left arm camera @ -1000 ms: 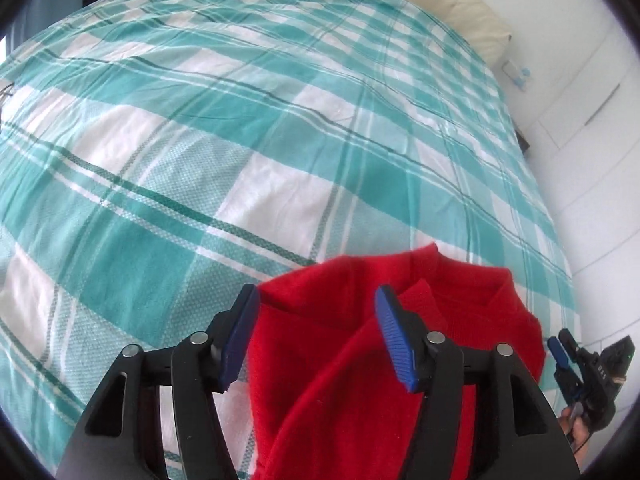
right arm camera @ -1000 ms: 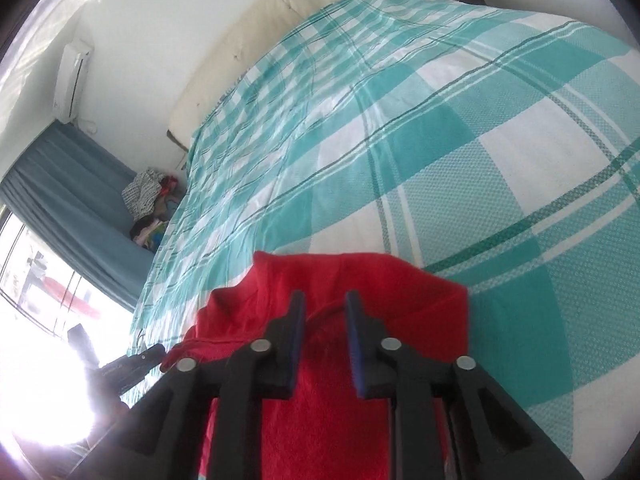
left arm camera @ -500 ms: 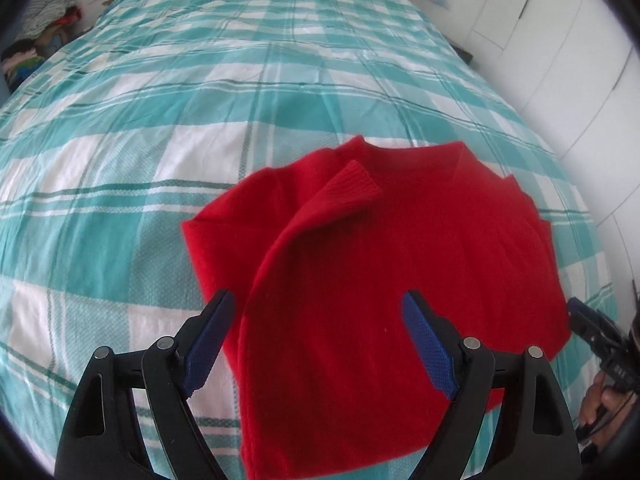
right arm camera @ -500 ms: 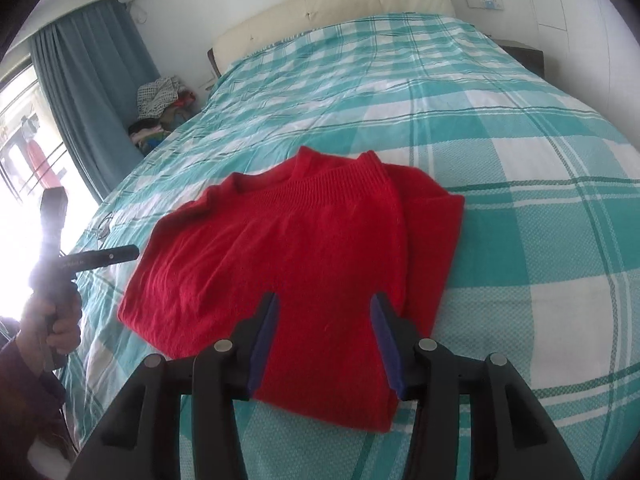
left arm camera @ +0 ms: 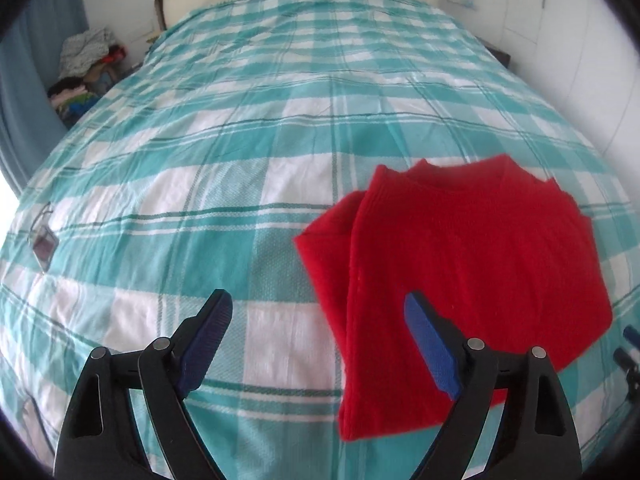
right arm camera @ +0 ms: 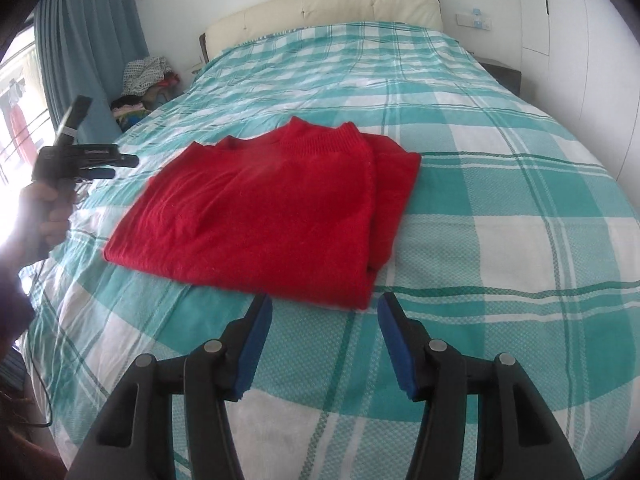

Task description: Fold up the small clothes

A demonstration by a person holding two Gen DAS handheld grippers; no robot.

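Left hand-held gripper (left arm camera: 316, 326): jaws spread wide and opening further, nothing between the blue pads; one finger hangs over bare bedspread, the other over the sweater's near edge.
Right hand-held gripper (right arm camera: 325, 334): jaws parted and opening too, empty, hovering over the bedspread just short of the sweater's near corner.
Red sweater (right arm camera: 272, 204): lying flat on the bed, free of both grippers, sides folded in so one flap overlaps the body, ribbed collar pointing toward the headboard.
Person's hand (right arm camera: 48, 212): at the far left of the right wrist view, wrapped round the left gripper's handle, a cable trailing below it.
Bedspread (right arm camera: 500, 184): teal and white check, covering the whole bed, lightly creased.
Headboard (right arm camera: 340, 8): cream, padded, against the white wall at the far end.
Clothes pile (right arm camera: 146, 76): heaped beside the bed's far left corner, in front of the blue curtain (right arm camera: 88, 40).
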